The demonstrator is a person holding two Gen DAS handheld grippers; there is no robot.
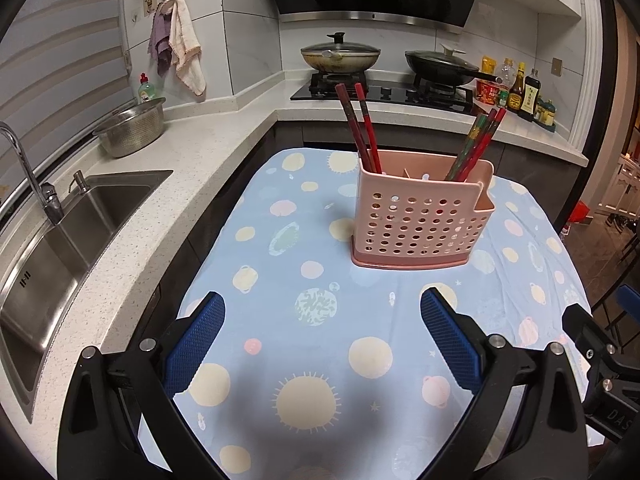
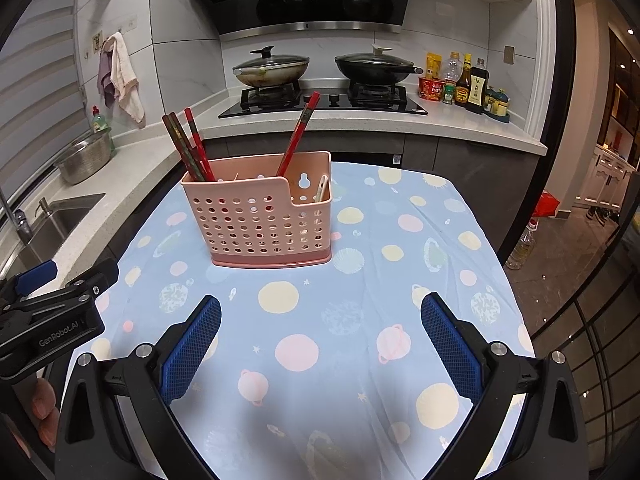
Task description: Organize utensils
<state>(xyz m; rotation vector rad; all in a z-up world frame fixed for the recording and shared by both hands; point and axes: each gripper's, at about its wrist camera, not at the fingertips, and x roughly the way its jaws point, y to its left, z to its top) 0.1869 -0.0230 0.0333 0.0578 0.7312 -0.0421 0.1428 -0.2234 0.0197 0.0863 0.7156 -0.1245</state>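
A pink perforated utensil holder [image 1: 420, 220] [image 2: 260, 220] stands upright on the blue planet-print tablecloth [image 1: 312, 320] [image 2: 360, 300]. Red chopsticks [image 1: 360, 128] lean out of its left end, and more chopsticks [image 1: 476, 144] lean out toward the right. In the right wrist view, chopsticks [image 2: 188, 148] rise at the left and a red pair [image 2: 298, 136] near the middle; a pale utensil tip [image 2: 321, 189] shows in the low side pocket. My left gripper [image 1: 322, 316] is open and empty, short of the holder. My right gripper [image 2: 320, 318] is open and empty too.
A steel sink [image 1: 68, 232] with a tap [image 1: 24, 168] lies to the left, a metal colander [image 1: 132, 128] behind it. Two lidded woks [image 1: 340, 56] [image 1: 440, 64] sit on the hob [image 2: 324, 100]; bottles [image 2: 468, 80] stand at the right. The other gripper [image 2: 48, 312] and a hand [image 2: 44, 408] show at lower left.
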